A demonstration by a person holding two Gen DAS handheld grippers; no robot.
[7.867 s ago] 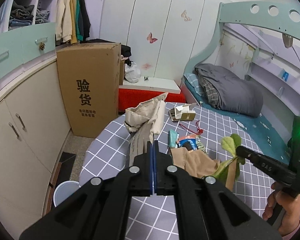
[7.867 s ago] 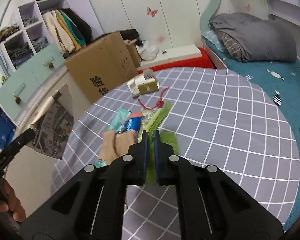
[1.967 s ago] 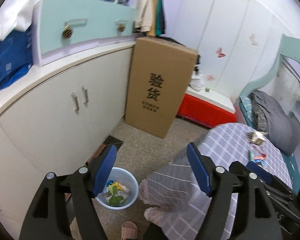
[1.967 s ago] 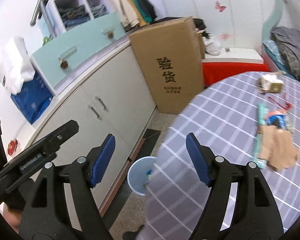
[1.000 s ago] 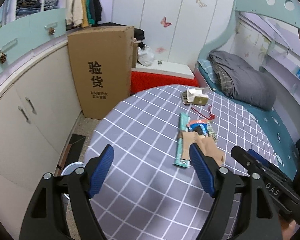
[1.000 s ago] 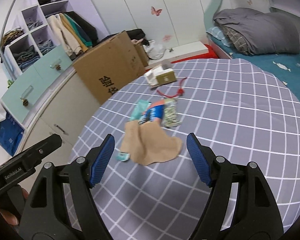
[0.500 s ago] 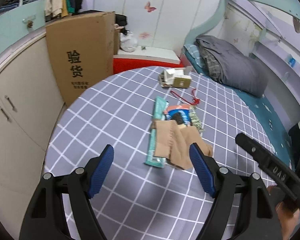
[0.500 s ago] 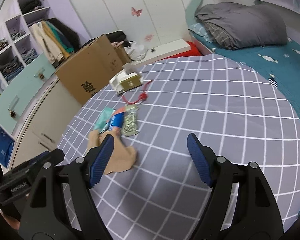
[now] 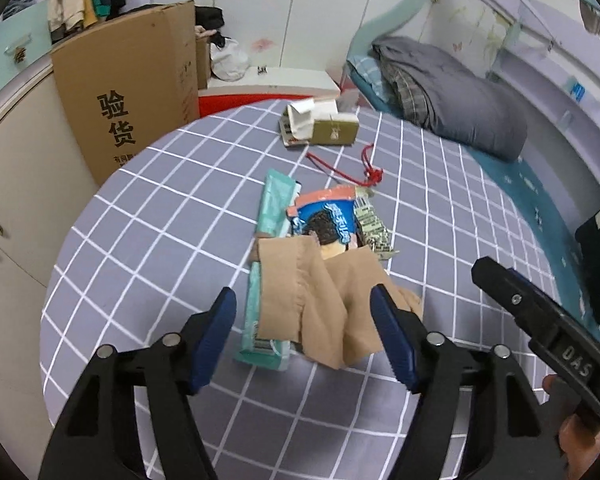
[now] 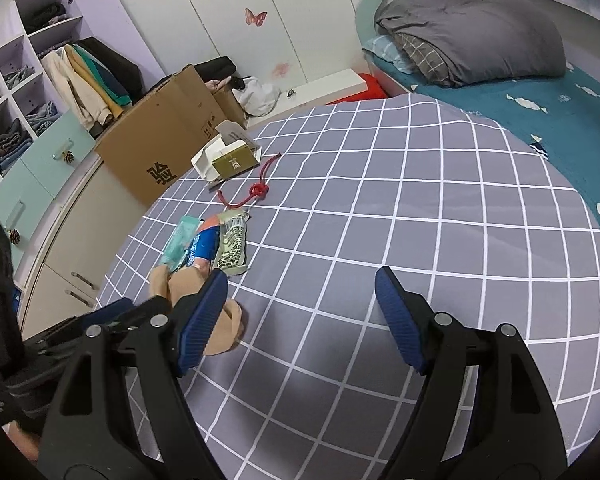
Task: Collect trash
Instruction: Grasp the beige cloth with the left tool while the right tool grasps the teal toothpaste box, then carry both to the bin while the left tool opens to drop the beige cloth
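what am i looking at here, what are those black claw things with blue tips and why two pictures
A person holds a two-finger tool in each hand, with a fisheye camera looking along its fingers, so there is one picture per hand. The left hand-held gripper is closing over a tan cloth without pressing it yet. The right hand-held gripper is open over bare tablecloth, holding nothing. On the round table lie a teal wrapper, a blue snack packet, a patterned wrapper, a red cord and a small opened box. A big cardboard box and a bed stand behind.
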